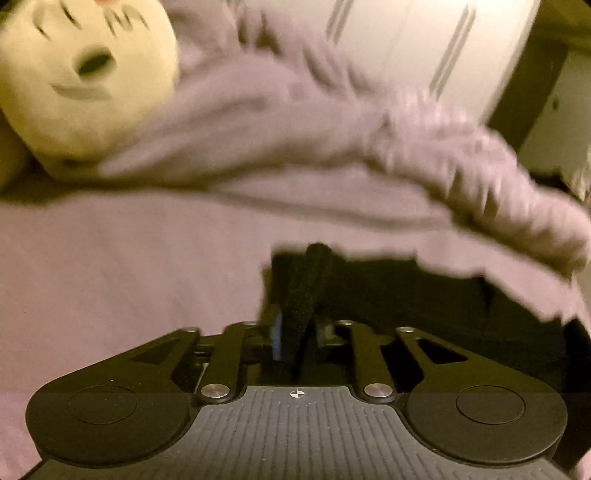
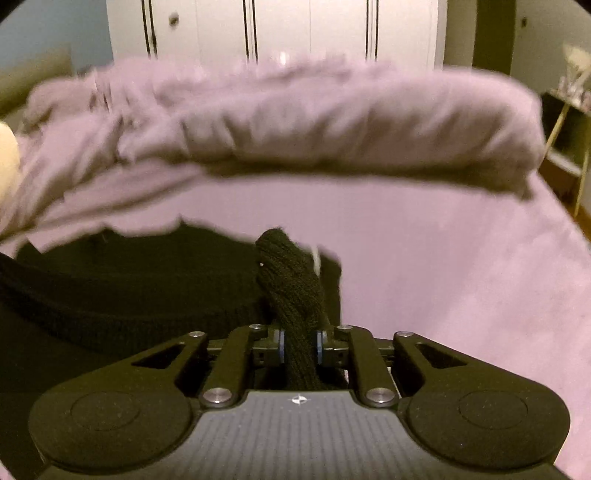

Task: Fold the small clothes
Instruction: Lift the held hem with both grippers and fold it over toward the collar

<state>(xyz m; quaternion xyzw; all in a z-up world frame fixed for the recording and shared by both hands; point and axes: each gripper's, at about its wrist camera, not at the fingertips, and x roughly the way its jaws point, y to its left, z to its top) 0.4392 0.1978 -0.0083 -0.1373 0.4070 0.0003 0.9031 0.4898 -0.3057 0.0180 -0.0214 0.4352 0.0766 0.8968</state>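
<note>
A black knitted garment (image 2: 122, 291) lies on a pink bedsheet (image 2: 443, 266). My right gripper (image 2: 300, 345) is shut on a bunched fold of the garment's right edge, which sticks up between the fingers. In the left wrist view the same black garment (image 1: 424, 295) spreads to the right, and my left gripper (image 1: 295, 332) is shut on a bunched fold of its left edge. Both views are blurred by motion.
A rumpled pink blanket (image 2: 295, 122) lies across the bed beyond the garment, also in the left wrist view (image 1: 332, 147). A cream plush toy with a face (image 1: 81, 74) rests at the far left. White wardrobe doors (image 2: 280, 29) stand behind. A gold-legged side table (image 2: 569, 125) is at right.
</note>
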